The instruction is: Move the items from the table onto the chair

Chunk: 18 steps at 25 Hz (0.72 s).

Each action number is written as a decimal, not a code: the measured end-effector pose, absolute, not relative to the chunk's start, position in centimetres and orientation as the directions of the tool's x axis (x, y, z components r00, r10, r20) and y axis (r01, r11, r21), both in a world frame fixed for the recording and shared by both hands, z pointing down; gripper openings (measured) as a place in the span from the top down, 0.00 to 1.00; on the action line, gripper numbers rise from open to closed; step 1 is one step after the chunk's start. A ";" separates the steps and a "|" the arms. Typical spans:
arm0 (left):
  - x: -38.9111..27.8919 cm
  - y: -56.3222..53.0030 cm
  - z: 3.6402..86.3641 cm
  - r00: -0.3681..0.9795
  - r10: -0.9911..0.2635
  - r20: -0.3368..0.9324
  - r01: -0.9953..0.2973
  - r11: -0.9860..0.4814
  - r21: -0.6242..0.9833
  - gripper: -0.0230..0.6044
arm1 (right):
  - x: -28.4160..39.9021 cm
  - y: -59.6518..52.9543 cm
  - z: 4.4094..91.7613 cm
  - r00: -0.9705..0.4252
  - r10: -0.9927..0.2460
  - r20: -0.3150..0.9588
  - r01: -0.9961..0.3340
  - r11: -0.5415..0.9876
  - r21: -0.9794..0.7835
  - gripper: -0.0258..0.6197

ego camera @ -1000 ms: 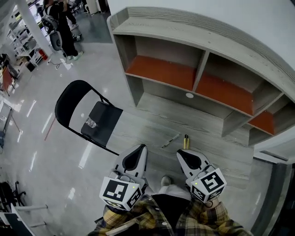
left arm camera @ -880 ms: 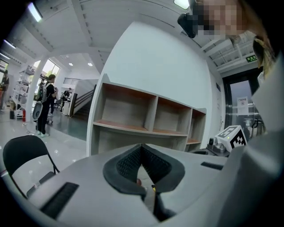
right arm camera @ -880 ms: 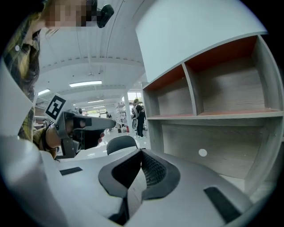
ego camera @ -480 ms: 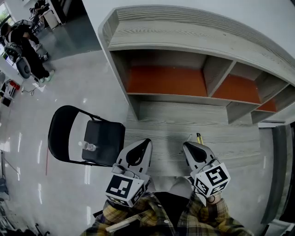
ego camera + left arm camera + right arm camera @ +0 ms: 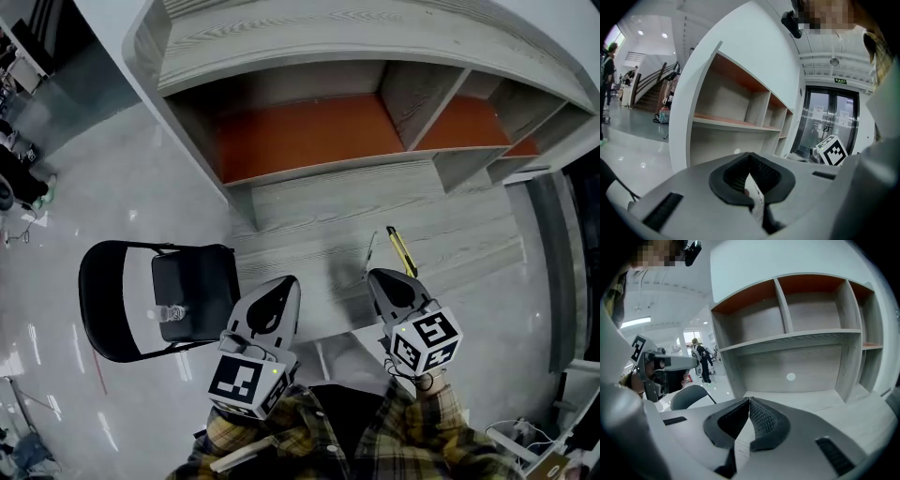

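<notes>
Nearest to us, at the bottom of the head view, plaid sleeves lead up to the two marker cubes. Just above them the left hand-held gripper (image 5: 281, 289) sits left of centre and the right hand-held gripper (image 5: 382, 281) right of centre. Each one's own view settles its state. The left hand-held gripper (image 5: 750, 155) has its dark pads meeting at the tips, and we can make out nothing held there. The right hand-held gripper (image 5: 750, 401) is likewise pressed together and holds nothing.

Only the head view shows the task's things. A yellow tool (image 5: 401, 251) and a thin grey stick (image 5: 369, 248) lie close together on the grey wood-grain surface (image 5: 441, 225), just above the right hand-held gripper. At the left of the frame stands the black chair (image 5: 202, 281). A small clear item (image 5: 170, 313) rests on the lower left part of its seat.

The right gripper view adds the chair's curved back (image 5: 689, 397) at lower left, with a distant person (image 5: 701, 359) above it. The left gripper view alone shows glass doors (image 5: 829, 124) at right and a staircase (image 5: 649, 91) at far left.

Farthest off, the shelf unit (image 5: 309, 131) spans the top of the frame, its bays lined in orange. A pale round disc (image 5: 790, 377) sits on its lower back panel.
</notes>
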State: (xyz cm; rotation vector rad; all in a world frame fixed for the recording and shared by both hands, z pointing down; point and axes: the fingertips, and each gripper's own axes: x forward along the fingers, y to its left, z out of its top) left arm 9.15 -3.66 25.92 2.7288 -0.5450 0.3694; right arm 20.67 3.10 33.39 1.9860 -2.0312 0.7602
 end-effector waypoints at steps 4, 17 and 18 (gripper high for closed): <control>9.9 -3.1 26.3 0.892 -0.321 0.319 -0.412 -0.868 0.277 0.96 | 22.1 3.5 35.4 -0.049 -0.843 0.535 -0.975 -0.076 -0.208 0.93; 10.6 -1.5 26.8 0.840 -0.392 0.374 -0.491 -0.843 0.220 0.96 | 27.2 3.1 45.3 -0.088 -0.725 0.683 -0.920 -0.205 -0.335 0.88; 10.5 -1.4 27.0 0.837 -0.397 0.378 -0.497 -0.840 0.218 0.96 | 27.4 3.1 46.3 -0.092 -0.712 0.696 -0.914 -0.217 -0.343 0.84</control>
